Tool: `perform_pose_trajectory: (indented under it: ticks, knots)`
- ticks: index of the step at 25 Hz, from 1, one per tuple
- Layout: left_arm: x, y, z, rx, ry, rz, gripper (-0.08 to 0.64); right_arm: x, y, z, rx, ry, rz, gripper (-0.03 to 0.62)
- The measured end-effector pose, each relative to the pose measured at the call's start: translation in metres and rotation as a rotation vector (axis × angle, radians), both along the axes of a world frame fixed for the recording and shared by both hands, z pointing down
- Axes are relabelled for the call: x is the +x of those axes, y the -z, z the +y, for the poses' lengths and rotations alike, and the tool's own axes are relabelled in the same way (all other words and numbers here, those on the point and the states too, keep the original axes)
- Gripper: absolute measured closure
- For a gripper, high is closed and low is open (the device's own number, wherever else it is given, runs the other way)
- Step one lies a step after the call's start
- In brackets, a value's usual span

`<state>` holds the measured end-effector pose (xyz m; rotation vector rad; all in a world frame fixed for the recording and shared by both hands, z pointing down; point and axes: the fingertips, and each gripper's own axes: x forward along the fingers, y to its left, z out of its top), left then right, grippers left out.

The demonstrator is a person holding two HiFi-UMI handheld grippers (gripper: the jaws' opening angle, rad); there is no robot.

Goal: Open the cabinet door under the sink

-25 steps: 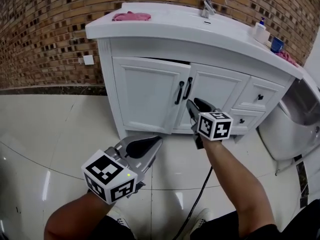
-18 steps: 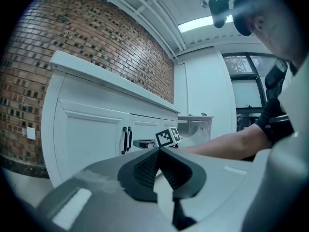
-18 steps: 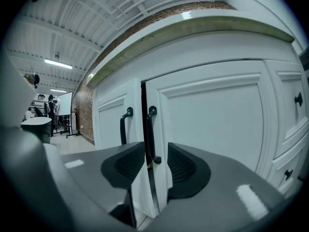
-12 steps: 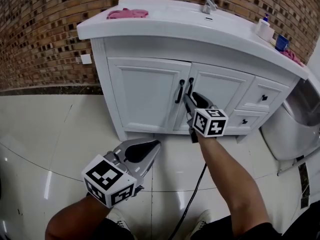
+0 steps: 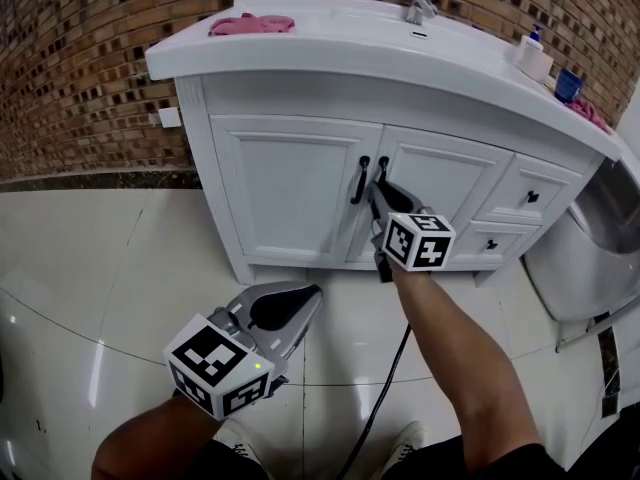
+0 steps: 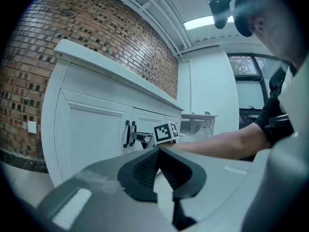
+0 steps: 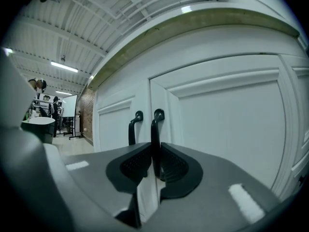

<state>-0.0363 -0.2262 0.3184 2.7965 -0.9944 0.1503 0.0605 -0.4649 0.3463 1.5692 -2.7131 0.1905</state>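
Observation:
The white cabinet [image 5: 290, 193] under the sink has two doors with black handles side by side at the centre seam. My right gripper [image 5: 380, 193] reaches level to the right door's handle [image 5: 381, 171]. In the right gripper view its jaws are closing, and that handle [image 7: 155, 132] stands upright between the pads, touching both. The left door's handle [image 7: 133, 128] is just to its left, free. My left gripper [image 5: 303, 296] hangs low over the floor, well short of the cabinet, shut on nothing [image 6: 158, 151]. Both doors look closed.
On the countertop lie a pink cloth [image 5: 252, 23], a faucet [image 5: 420, 6], a soap bottle [image 5: 530, 58] and a blue cup [image 5: 569, 84]. Two small drawers [image 5: 528, 198] sit right of the doors. A white fixture [image 5: 590, 258] stands at the right. A cable [image 5: 385, 398] trails over the tiled floor.
My right gripper went forward to the right door's handle, and its jaws now stand around that handle. My left gripper sank a little.

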Motion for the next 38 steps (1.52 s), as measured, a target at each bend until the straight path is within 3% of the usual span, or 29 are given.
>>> perform_pose_trajectory:
  ticks: [17,33,38]
  knots:
    - [-0.002,0.002,0.013,0.008,-0.035,-0.015,0.552,0.005,-0.003,0.041,-0.002,0.077,0.109,0.554]
    - [0.002,0.015,0.034,0.040,-0.070,-0.005,0.552,0.026,-0.002,0.099,-0.006,0.103,0.092,0.554]
    - [0.006,0.014,0.035,0.010,-0.077,0.030,0.552,0.036,-0.003,0.118,-0.020,0.102,0.086,0.554]
